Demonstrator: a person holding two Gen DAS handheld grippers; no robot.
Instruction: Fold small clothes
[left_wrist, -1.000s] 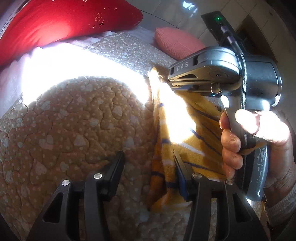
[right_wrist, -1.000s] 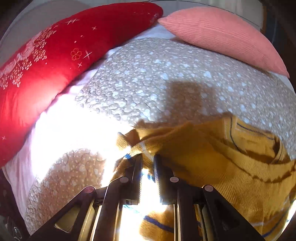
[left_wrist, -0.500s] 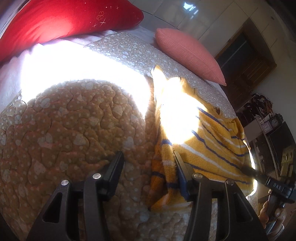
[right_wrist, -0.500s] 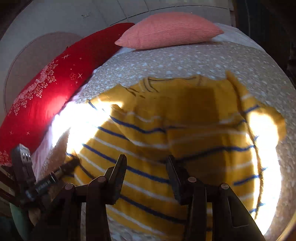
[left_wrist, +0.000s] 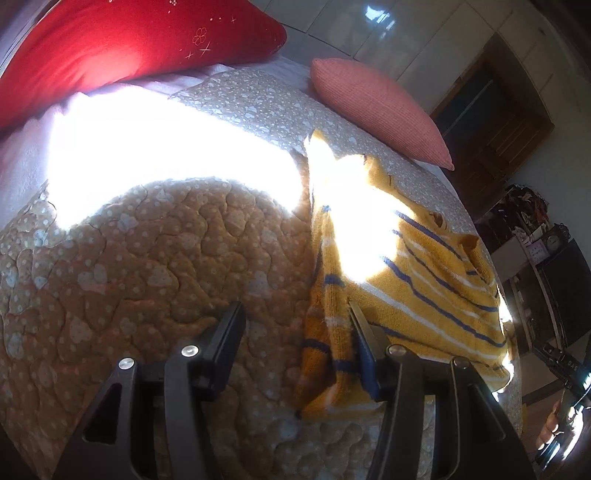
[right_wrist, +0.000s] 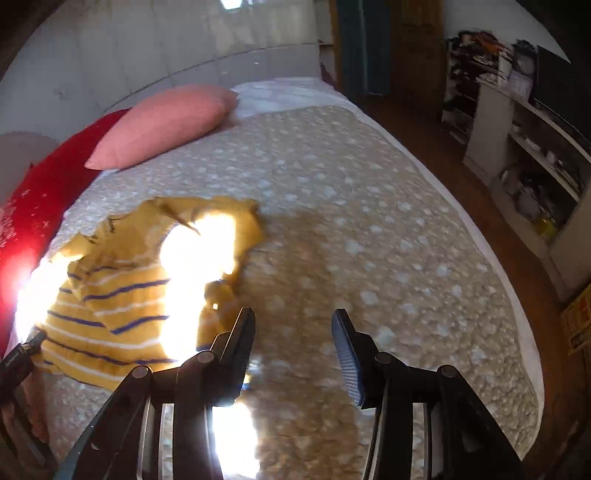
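- The yellow striped sweater (left_wrist: 399, 295) lies spread on the quilted bedspread (left_wrist: 147, 277), blue and white stripes showing, with a hard patch of sunlight washing out its middle.
- Left gripper (left_wrist: 295, 332) sits low over the bed with its jaws wide apart, gripping nothing; the right-hand finger (left_wrist: 364, 347) rests at the sweater's near edge, the other one over bare quilt.
- Right gripper (right_wrist: 293, 343) hangs over open quilt, jaws spread and empty, the sweater (right_wrist: 122, 295) just off to its left side.
- At the head of the bed, a pink pillow (right_wrist: 166, 122) lies beside a red pillow (left_wrist: 129, 48).
- Shelving (right_wrist: 535, 155) stands along the far wall beyond the bed.
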